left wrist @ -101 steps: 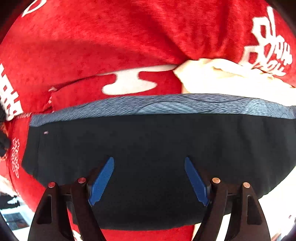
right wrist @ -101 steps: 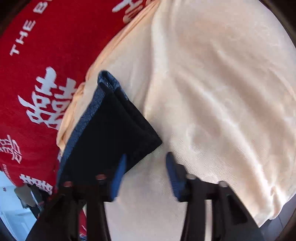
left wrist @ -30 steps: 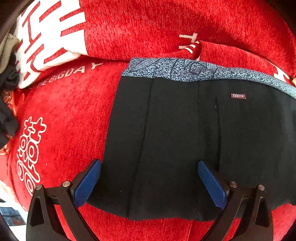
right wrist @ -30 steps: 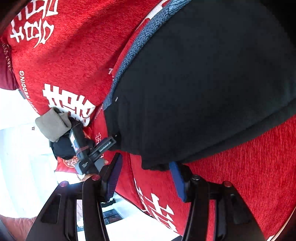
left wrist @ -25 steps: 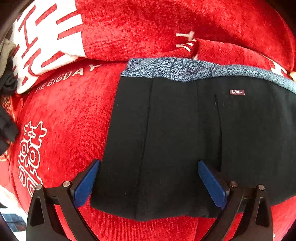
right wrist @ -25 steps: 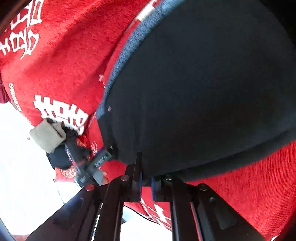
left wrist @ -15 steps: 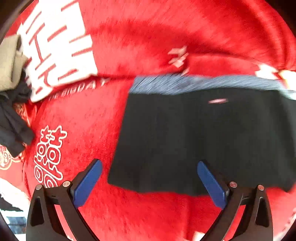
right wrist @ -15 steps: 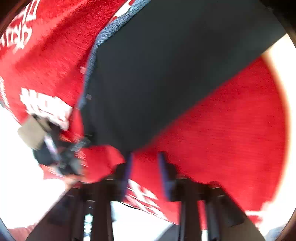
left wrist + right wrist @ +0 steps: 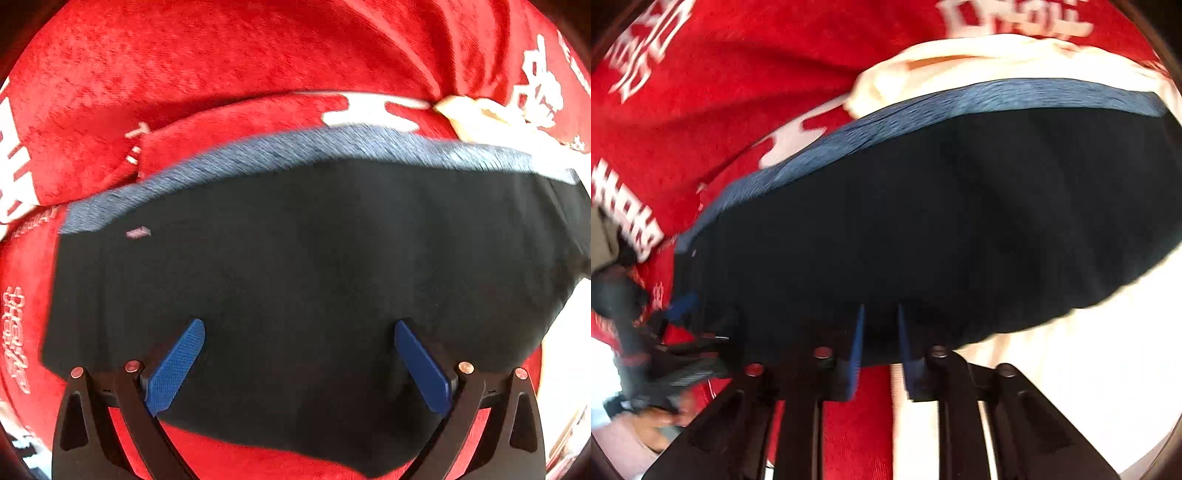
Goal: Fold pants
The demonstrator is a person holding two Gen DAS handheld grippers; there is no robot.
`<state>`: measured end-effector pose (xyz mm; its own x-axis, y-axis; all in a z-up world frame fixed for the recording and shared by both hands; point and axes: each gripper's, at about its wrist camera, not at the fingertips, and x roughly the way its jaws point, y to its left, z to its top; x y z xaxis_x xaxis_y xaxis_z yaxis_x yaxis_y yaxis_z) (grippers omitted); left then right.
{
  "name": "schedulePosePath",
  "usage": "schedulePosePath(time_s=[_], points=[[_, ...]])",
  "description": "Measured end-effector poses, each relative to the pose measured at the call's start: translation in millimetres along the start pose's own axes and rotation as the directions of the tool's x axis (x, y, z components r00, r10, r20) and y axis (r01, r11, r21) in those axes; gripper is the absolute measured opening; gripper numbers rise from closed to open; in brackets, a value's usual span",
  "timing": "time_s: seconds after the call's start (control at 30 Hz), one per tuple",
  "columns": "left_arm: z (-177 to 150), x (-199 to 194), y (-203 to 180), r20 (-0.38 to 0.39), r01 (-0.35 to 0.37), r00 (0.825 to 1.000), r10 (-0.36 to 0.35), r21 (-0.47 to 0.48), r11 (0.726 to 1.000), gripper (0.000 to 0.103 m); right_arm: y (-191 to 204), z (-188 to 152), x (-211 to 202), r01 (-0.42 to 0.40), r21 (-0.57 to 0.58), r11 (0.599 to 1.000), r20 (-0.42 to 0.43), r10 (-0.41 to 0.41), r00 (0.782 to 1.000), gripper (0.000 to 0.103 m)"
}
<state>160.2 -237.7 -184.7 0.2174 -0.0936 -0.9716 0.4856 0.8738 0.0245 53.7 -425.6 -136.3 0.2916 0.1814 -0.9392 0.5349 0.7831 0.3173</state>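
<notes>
I am closing my right gripper (image 9: 880,325) on the black folded pants' (image 9: 942,221) near edge; my left gripper (image 9: 299,354) is hovering released above them.

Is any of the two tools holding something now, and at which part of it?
The right tool is closing on the near edge of the black pants. The left tool stands open, holding nothing.

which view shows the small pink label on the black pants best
The left wrist view. There the small label shows as a pale pink mark on the black pants, just under the blue-grey waistband at the left end, though blurred. In the right wrist view the pants fill the frame, but no label can be made out.
</notes>
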Motion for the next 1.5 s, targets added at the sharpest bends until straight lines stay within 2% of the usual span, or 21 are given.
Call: schedulePosePath(time_s=[0.03,0.07,0.1,0.17,0.27,0.33,0.37,0.43,0.47,0.5,0.53,0.6,0.63,0.67,0.73,0.8,0.93,1.03,1.13,1.27,1.5], points=[[7,-6,3,0.018,-0.004,1.000,0.004,-0.003,1.000,0.103,-4,2,-11,0.029,0.038,0.999,0.028,-0.030,0.999,0.022],[19,-10,4,0.042,0.008,0.999,-0.007,-0.010,1.000,0.103,-3,6,-19,0.017,0.048,0.999,0.060,-0.020,0.998,0.023],[26,-11,4,0.054,0.010,0.999,-0.009,-0.016,1.000,0.103,-1,13,-26,-0.012,0.026,1.000,0.090,0.009,0.996,0.023],[49,-4,5,0.082,-0.012,0.996,0.016,-0.050,0.999,0.103,11,31,-25,-0.009,-0.057,0.998,0.099,0.014,0.995,0.023],[71,33,8,0.074,-0.100,0.991,0.110,-0.119,0.988,0.103,32,60,5,-0.035,-0.118,0.992,0.059,0.042,0.997,0.023],[82,49,19,0.085,-0.086,0.991,0.103,-0.180,0.980,0.103,44,73,31,-0.006,-0.159,0.987,0.035,0.011,0.999,0.023],[86,52,22,0.082,-0.115,0.988,0.133,-0.194,0.974,0.103,44,76,41,0.007,-0.173,0.985,0.026,-0.002,1.000,0.023],[89,48,25,0.070,-0.138,0.986,0.153,-0.185,0.973,0.103,40,83,45,0.014,-0.186,0.982,0.069,-0.001,0.998,0.021],[89,45,27,0.058,-0.157,0.984,0.170,-0.182,0.971,0.103,37,88,42,0.042,-0.179,0.983,0.101,-0.024,0.995,0.021],[88,39,29,0.053,-0.167,0.983,0.179,-0.174,0.971,0.103,30,93,38,0.113,-0.148,0.982,0.130,-0.094,0.987,0.021],[86,31,30,0.053,-0.170,0.982,0.181,-0.156,0.973,0.103,18,97,33,0.141,-0.088,0.986,0.146,-0.127,0.981,0.021],[79,11,25,0.069,-0.178,0.980,0.184,-0.093,0.980,0.103,-7,100,19,0.076,0.024,0.997,0.129,-0.079,0.989,0.021],[73,1,22,0.074,-0.186,0.979,0.191,-0.066,0.980,0.103,-13,97,10,0.049,0.039,0.998,0.123,-0.054,0.991,0.022],[64,-9,20,0.069,-0.188,0.979,0.190,-0.044,0.981,0.103,-14,90,0,0.058,0.024,0.998,0.123,-0.060,0.991,0.025],[46,-22,17,0.032,-0.167,0.985,0.167,-0.023,0.986,0.103,-13,69,-18,0.068,-0.023,0.997,0.104,-0.065,0.992,0.044],[23,-34,12,-0.025,-0.138,0.990,0.138,-0.001,0.990,0.103,-16,43,-34,0.033,-0.009,0.999,0.087,-0.032,0.996,0.053],[-21,-61,-12,-0.120,-0.103,0.986,0.114,0.093,0.990,0.103,-31,-18,-60,-0.043,0.110,0.993,0.027,0.040,0.999,0.060],[-41,-78,-30,-0.150,-0.056,0.985,0.082,0.166,0.984,0.103,-34,-58,-76,-0.052,0.162,0.985,0.002,0.052,0.999,0.068],[-52,-101,-52,-0.179,-0.017,0.982,0.057,0.217,0.976,0.103,-36,-96,-89,-0.057,0.217,0.975,-0.009,0.060,0.998,0.070],[-56,-125,-76,-0.187,0.039,0.982,0.017,0.288,0.957,0.103,-42,-130,-112,-0.057,0.291,0.955,-0.011,0.063,0.998,0.077],[-46,-161,-98,-0.206,0.169,0.973,-0.102,0.342,0.925,0.103,-34,-158,-134,-0.082,0.353,0.932,-0.009,0.091,0.996,0.078]])
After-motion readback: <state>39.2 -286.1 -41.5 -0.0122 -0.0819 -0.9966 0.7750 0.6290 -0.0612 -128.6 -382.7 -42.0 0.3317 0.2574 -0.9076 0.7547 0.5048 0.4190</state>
